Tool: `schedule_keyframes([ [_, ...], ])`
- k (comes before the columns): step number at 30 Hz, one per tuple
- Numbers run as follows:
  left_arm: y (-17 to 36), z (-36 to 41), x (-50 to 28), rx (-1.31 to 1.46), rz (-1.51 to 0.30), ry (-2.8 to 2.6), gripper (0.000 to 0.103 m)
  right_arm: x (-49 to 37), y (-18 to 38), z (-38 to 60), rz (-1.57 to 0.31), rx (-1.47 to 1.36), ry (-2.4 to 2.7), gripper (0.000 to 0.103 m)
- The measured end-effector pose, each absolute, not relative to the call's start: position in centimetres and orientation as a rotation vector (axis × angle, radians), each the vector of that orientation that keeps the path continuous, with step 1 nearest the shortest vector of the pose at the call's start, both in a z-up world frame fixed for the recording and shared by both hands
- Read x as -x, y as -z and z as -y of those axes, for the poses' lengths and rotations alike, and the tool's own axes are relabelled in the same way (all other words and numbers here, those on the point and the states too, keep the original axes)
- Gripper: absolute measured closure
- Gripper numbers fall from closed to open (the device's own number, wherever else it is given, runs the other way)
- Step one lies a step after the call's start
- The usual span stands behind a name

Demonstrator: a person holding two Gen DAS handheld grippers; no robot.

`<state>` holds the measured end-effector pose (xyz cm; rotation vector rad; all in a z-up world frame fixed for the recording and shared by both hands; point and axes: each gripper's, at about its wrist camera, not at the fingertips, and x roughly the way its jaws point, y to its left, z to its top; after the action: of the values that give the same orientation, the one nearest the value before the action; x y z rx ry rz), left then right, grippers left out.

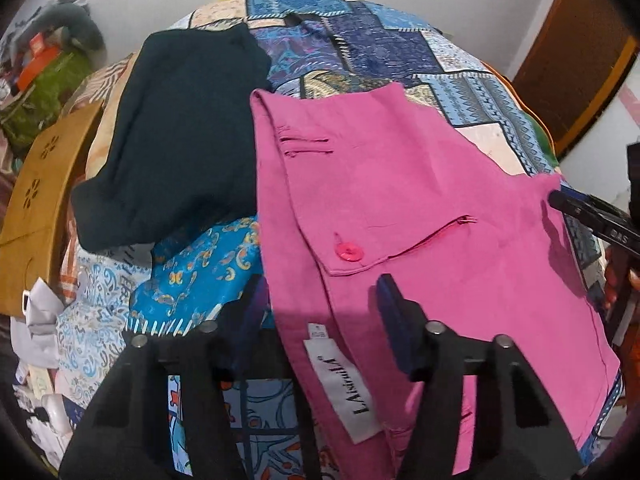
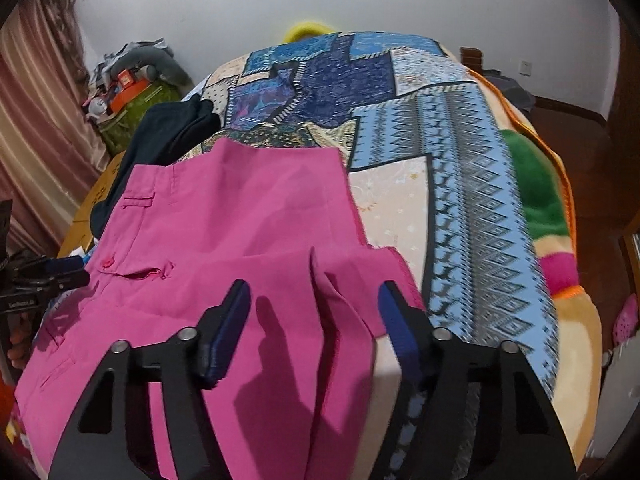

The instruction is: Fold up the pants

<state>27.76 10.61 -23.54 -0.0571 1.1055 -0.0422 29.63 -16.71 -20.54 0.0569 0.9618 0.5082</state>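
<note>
While both tongs, left tongs point(image 1: 320, 308) and right tongs point(image 2: 314, 312), stand apart over pink pants point(image 1: 400, 208) on the bed point(image 2: 400, 200), only the left view shows their white label point(image 1: 344, 384) lower centre.

Evenly lit from overhead; soft tong shadows across pink pants point(image 2: 224, 240). Strong fisheye bending, dark vignetted corners, slight blur at edges.
</note>
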Motion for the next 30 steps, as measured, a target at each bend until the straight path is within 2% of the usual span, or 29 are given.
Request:
schedule_keyframes([
  [5, 23.1, -10.0, -27.9, 0.075, -1.118, 0.113, 0.048, -30.5, 20.7, 16.5, -0.965, -0.032, -0.533, 0.056],
  [11, 25.4, -11.0, -29.3, 0.156, -1.240, 0.149, 0.049, -31.3, 21.7, 16.1, -1.008, -0.026, -0.535, 0.058],
  [13, 25.3, -11.0, -29.5, 0.167, -1.243, 0.189, 0.049, -31.4, 21.8, 16.1, -1.014, -0.028, -0.540, 0.066],
  [15, 25.4, -10.9, -29.9, 0.180, -1.258, 0.212, 0.049, -31.3, 21.9, 16.0, -1.021, -0.037, -0.544, 0.088],
  [16, 25.3, -10.9, -29.9, 0.181, -1.261, 0.216, 0.051, -31.3, 22.1, 15.9, -1.031, -0.046, -0.546, 0.092],
  [21, 25.4, -11.0, -30.6, 0.156, -1.276, 0.145, 0.088, -30.5, 22.1, 15.2, -1.017, 0.004, -0.543, 0.098],
  [24, 25.5, -11.4, -30.2, 0.144, -1.267, 0.154, 0.093, -29.8, 21.6, 15.3, -0.980, 0.040, -0.529, 0.099],
  [30, 25.3, -11.0, -28.9, 0.024, -1.226, 0.090, 0.093, -28.8, 21.7, 15.1, -0.972, 0.080, -0.513, 0.100],
])
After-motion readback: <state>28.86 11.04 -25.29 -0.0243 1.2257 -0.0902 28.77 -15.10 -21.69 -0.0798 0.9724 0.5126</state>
